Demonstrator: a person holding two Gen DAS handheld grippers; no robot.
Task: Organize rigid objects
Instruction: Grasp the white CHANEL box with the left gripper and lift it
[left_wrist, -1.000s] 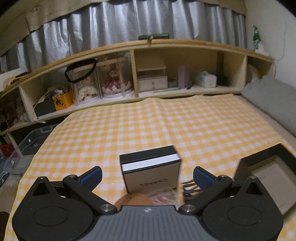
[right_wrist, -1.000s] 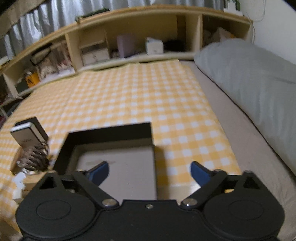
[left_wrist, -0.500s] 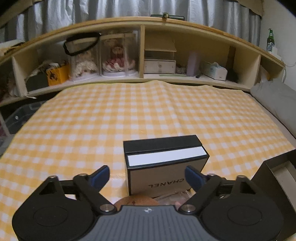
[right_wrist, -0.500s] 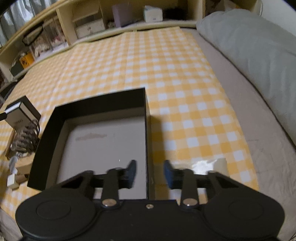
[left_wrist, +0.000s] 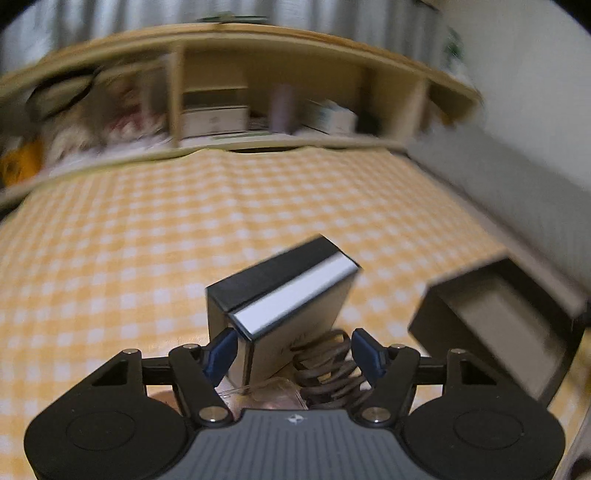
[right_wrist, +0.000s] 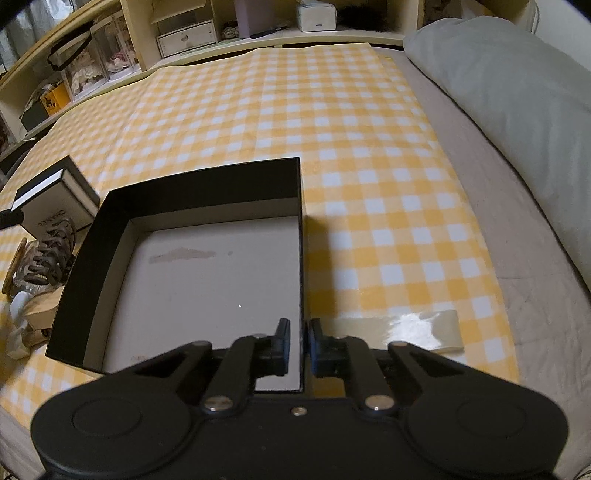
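Observation:
A black-and-white perfume box (left_wrist: 284, 295) sits tilted on the yellow checked cloth, between the fingers of my left gripper (left_wrist: 295, 350). The left finger touches its corner, the right finger stands apart; the jaws are partly closed around it. A brown coiled hair clip (left_wrist: 325, 365) lies just in front of the box. My right gripper (right_wrist: 300, 341) is shut on the right wall of a large empty black open box (right_wrist: 207, 266). The perfume box (right_wrist: 51, 199) and clip (right_wrist: 50, 254) also show at the left of the right wrist view.
A wooden shelf unit (left_wrist: 258, 99) with dolls, drawers and small boxes runs along the back. A grey pillow (right_wrist: 509, 92) lies on the right. A strip of clear tape (right_wrist: 402, 328) lies by the black box. Small wooden items (right_wrist: 33, 314) lie at the left.
My left gripper has narrowed around the perfume box, which now tilts; the view is blurred by motion. My right gripper has closed onto the black box's right wall.

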